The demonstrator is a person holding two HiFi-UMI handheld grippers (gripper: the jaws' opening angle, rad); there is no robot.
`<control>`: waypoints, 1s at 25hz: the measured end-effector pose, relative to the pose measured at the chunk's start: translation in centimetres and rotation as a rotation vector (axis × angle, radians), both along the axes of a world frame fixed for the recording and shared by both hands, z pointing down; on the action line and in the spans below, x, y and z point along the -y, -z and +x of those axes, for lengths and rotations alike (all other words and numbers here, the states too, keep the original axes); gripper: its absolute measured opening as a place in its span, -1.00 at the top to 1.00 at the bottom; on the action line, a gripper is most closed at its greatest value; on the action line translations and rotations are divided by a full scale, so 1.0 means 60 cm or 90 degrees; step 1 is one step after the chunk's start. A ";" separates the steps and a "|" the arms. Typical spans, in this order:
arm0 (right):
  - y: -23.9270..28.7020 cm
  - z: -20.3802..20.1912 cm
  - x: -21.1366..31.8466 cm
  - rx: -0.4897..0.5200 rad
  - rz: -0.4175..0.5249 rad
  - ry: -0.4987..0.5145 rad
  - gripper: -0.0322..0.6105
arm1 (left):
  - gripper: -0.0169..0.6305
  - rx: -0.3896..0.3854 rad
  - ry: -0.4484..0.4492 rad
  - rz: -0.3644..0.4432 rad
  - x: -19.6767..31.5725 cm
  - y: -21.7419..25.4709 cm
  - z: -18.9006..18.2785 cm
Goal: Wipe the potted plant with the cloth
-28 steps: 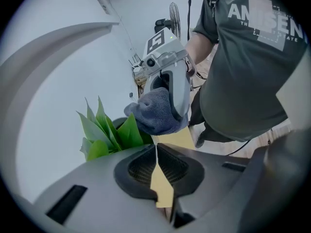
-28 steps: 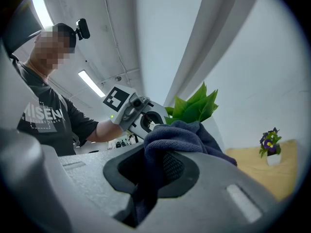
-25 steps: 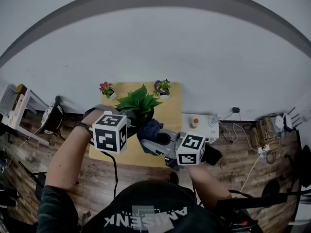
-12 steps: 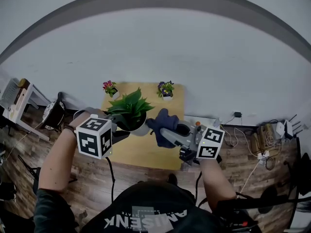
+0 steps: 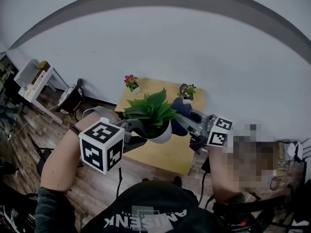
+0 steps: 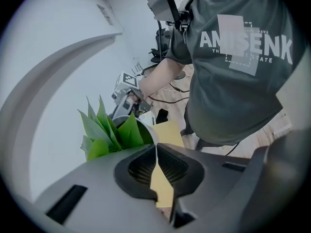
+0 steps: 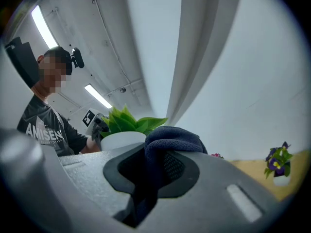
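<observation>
Pink-flower pot (image 5: 130,82) and purple-flower pot (image 5: 186,92) — far edge of yellow table (image 5: 167,154)

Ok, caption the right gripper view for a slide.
Dark cloth clamped in the right tongs, white potted plant just beyond.

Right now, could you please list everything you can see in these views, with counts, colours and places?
potted plant: one, green leaves in a white pot, held up over the table
cloth: one, dark blue, right beside the plant
table: one, yellow-tan, against the wall
pink-flowered pot: one, small, table's back left corner
purple-flowered pot: one, small, table's back right corner
stand: one, white, far left by the wall
floor: brown wood, around the table
left gripper: one, grey, shut on the pot's rim
right gripper: one, grey, shut on the cloth
</observation>
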State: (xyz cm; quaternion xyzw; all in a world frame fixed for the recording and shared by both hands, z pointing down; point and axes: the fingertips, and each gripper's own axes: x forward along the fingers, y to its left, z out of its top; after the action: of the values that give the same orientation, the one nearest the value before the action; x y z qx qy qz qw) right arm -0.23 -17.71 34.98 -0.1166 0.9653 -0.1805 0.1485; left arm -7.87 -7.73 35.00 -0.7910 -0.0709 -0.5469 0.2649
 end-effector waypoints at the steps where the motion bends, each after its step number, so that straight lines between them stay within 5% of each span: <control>1: -0.001 -0.005 0.007 0.008 -0.001 0.014 0.74 | 0.91 0.001 0.003 0.000 -0.002 0.003 0.001; 13: -0.013 -0.068 0.017 0.054 -0.010 0.181 0.74 | 0.91 0.027 0.076 -0.001 -0.004 0.001 0.010; 25: -0.017 -0.043 0.004 0.073 -0.046 0.154 0.74 | 0.91 0.001 0.107 -0.034 0.011 -0.010 0.006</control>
State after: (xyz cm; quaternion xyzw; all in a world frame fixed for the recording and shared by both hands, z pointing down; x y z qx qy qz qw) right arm -2.79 -17.92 36.02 0.0060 0.9551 -0.2382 0.1759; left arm -7.49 -8.39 35.59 -0.8003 -0.0189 -0.5660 0.1968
